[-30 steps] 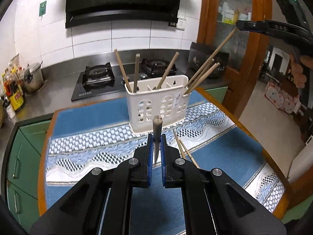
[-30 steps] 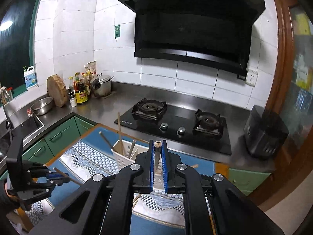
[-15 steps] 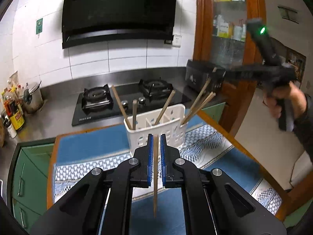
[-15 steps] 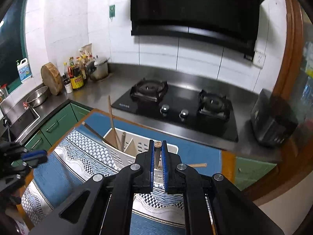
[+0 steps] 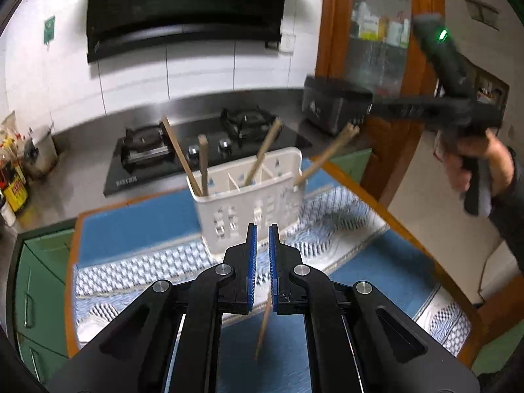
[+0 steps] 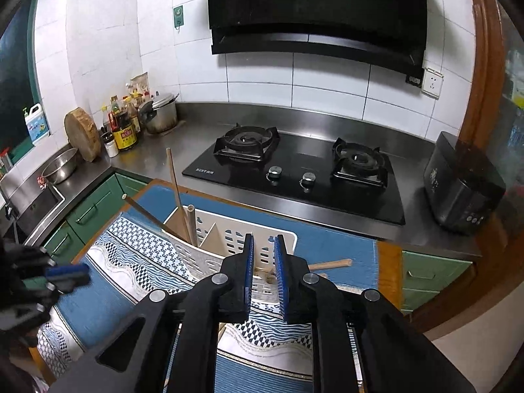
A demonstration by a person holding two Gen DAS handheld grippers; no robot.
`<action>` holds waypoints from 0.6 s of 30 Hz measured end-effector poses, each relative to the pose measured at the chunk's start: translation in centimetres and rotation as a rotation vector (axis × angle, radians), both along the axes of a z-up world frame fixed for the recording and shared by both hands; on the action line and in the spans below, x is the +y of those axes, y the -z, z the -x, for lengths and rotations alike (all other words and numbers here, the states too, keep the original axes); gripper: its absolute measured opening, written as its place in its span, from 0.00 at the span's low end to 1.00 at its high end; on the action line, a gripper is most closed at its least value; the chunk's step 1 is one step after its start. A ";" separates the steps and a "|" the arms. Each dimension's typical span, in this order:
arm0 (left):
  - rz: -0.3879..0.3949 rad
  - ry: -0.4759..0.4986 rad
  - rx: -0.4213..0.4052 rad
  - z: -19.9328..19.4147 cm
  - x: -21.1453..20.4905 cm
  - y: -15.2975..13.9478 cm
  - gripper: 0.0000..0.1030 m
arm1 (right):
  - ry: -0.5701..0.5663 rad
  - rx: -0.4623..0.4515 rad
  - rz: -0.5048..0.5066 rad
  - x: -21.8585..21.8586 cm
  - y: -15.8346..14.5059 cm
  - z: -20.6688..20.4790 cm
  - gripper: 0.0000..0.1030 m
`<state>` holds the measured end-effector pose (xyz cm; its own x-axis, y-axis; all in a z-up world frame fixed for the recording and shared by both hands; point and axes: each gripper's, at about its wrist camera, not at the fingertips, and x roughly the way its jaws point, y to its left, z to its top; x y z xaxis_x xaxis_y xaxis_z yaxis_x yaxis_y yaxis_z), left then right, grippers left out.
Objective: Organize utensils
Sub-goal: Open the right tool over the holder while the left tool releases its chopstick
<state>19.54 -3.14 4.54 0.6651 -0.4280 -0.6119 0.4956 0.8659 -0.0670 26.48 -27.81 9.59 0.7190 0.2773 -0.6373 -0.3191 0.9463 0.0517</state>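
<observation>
Since a second ago the right gripper [image 6: 263, 262] has sunk over the white utensil caddy [image 6: 229, 245], jaws opening to drop its chopstick [image 6: 267, 276]; next, the left gripper [image 5: 261, 252], clamped on another chopstick [image 5: 263, 327], needs a free slot.

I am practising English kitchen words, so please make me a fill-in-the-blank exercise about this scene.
1. The basket is ___ in colour.
2. The stove has ___ burners.
3. The left gripper is shut on one ___.

Missing words: white; two; chopstick.
</observation>
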 end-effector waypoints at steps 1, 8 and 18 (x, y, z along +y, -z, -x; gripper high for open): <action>-0.008 0.004 0.018 -0.2 -0.3 0.7 0.05 | 0.002 -0.005 -0.003 -0.2 -0.1 0.2 0.13; -0.027 0.009 0.095 -0.9 -0.9 4.2 0.05 | 0.006 -0.005 -0.049 -1.1 1.2 3.4 0.13; -0.040 -0.013 0.138 -0.3 -0.1 6.4 0.07 | -0.004 0.121 -0.095 0.8 8.6 9.7 0.13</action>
